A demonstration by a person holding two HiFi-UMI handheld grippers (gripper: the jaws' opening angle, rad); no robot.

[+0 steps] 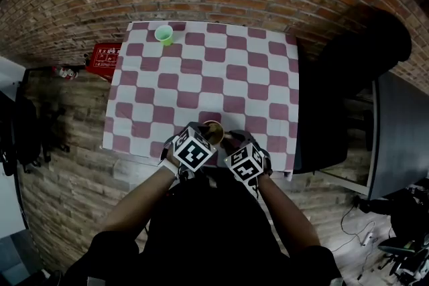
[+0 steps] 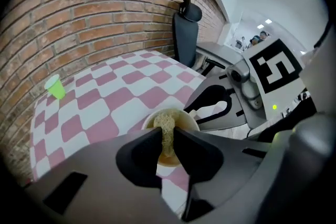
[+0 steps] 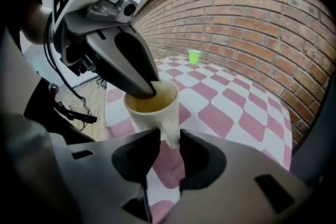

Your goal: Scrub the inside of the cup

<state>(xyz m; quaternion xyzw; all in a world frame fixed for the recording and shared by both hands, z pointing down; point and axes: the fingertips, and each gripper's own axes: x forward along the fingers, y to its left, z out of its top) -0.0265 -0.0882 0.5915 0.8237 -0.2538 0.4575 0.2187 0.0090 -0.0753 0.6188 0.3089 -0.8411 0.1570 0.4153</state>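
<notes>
A cream cup [image 1: 213, 132] stands near the front edge of the table with the pink-and-white checked cloth [image 1: 201, 70]. In the right gripper view, my right gripper [image 3: 169, 139] is shut on the handle of the cup [image 3: 152, 110]. My left gripper [image 2: 168, 136] is shut on a yellowish scrub sponge [image 2: 166, 128], which reaches down into the cup [image 2: 187, 119]. From the right gripper view the left gripper [image 3: 131, 65] slants into the cup's mouth from the upper left. In the head view both marker cubes sit just behind the cup, and the jaws are hidden beneath them.
A small green cup [image 1: 164, 34] stands at the table's far left, also seen as the green cup [image 3: 193, 56]. A red box [image 1: 104, 58] lies beside the table's left edge. A black office chair [image 1: 348, 77] stands at the right. A brick wall runs behind.
</notes>
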